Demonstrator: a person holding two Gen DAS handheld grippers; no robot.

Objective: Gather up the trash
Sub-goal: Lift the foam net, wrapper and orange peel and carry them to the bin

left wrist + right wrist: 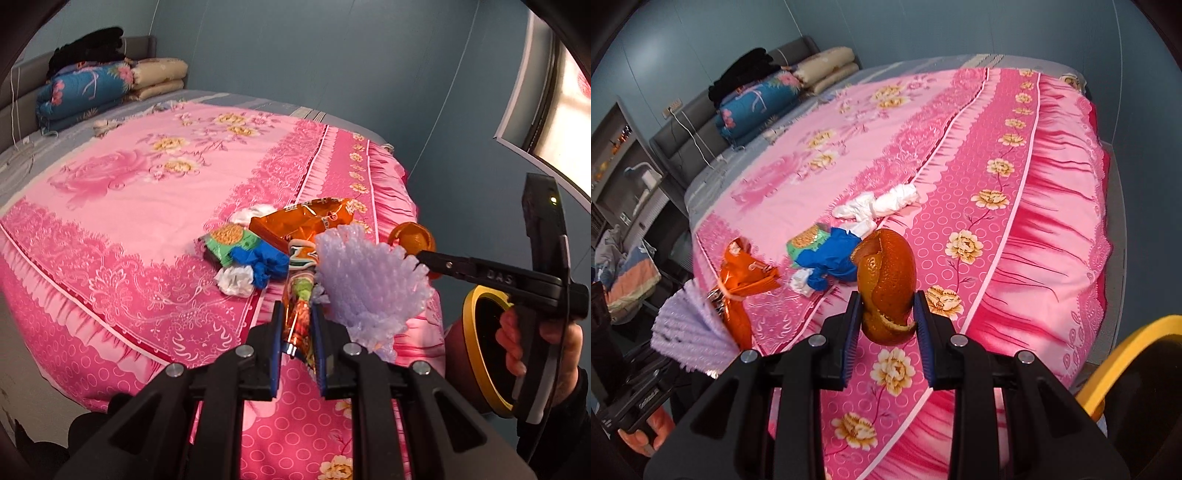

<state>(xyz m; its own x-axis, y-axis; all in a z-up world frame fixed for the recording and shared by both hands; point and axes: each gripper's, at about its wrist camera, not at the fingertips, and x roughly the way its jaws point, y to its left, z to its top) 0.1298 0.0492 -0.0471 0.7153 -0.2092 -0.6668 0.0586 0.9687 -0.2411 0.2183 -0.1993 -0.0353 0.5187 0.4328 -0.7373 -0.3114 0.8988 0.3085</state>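
The bin (pixel 1137 354) is cut off at the right edge of the right wrist view — only its yellow rim shows. Shelf items (pixel 617 147) at the left — too small to tell.

Both grippers are matte black plastic, each with two forked arms fastened by round silver screws. The left gripper (pixel 297 332) and right gripper (pixel 888 325) carry blue ribbed fingers (pixel 849 343). The right one shows raised lettering, a green light and a dark sleeve (pixel 576 417) behind.
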